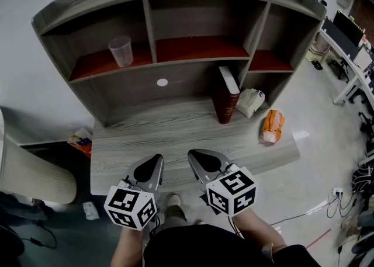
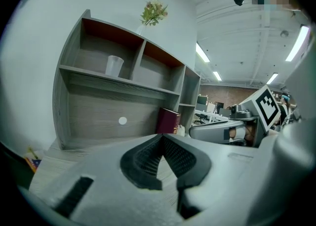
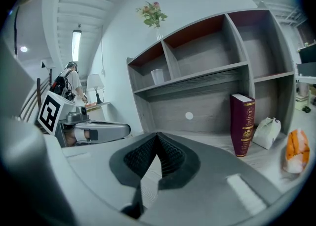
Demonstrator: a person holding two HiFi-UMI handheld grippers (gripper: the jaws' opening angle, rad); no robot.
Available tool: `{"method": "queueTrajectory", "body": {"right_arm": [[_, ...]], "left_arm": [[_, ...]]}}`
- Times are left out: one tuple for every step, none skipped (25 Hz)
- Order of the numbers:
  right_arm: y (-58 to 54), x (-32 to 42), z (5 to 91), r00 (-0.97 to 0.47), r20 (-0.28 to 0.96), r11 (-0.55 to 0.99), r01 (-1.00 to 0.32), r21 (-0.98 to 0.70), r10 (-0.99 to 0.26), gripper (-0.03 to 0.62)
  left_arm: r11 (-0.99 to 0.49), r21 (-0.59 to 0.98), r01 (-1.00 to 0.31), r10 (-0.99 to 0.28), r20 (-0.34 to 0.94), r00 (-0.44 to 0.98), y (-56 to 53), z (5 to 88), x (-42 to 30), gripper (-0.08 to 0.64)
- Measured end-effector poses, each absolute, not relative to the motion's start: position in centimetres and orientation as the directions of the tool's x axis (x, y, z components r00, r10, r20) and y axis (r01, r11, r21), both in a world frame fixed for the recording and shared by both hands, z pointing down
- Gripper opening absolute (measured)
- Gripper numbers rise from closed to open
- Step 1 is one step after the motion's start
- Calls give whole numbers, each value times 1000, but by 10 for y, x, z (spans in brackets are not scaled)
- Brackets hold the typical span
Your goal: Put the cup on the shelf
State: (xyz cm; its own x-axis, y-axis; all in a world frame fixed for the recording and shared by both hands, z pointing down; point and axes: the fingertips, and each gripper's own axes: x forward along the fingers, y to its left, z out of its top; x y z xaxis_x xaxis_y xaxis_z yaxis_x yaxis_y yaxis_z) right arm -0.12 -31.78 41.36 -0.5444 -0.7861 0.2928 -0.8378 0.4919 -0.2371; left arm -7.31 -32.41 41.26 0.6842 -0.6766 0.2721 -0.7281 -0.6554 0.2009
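A clear plastic cup [image 1: 121, 50] stands upright in the upper left compartment of the grey wooden shelf [image 1: 201, 61]; it also shows in the left gripper view as the cup [image 2: 114, 65] and in the right gripper view as the cup [image 3: 157, 76]. My left gripper [image 1: 155, 158] hovers over the front of the desk, shut with nothing in it, tips meeting [image 2: 161, 137]. Beside it my right gripper [image 1: 192, 155] is also shut and empty, tips together [image 3: 158, 135]. Both are well short of the shelf and the cup.
A dark red book [image 1: 225, 94] stands upright on the desk [image 1: 175, 137] by the shelf's right side, with a white bag [image 1: 251, 101] and an orange packet [image 1: 272, 126] further right. A vase with flowers [image 2: 153, 12] tops the shelf. A chair [image 1: 29, 172] is at left.
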Motion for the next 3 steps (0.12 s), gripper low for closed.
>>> {"method": "queueTrajectory", "body": {"right_arm": [[-317, 0, 413, -543, 291, 489, -838, -240, -788, 0], [-317, 1, 413, -541, 290, 486, -840, -242, -790, 0], [-316, 2, 413, -539, 289, 483, -841, -244, -792, 0]], "left_arm": [[-658, 199, -726, -675, 271, 686, -324, 412, -72, -2], [-662, 198, -723, -673, 269, 689, -324, 411, -71, -2], [-665, 197, -720, -670, 267, 692, -324, 411, -69, -2]]}}
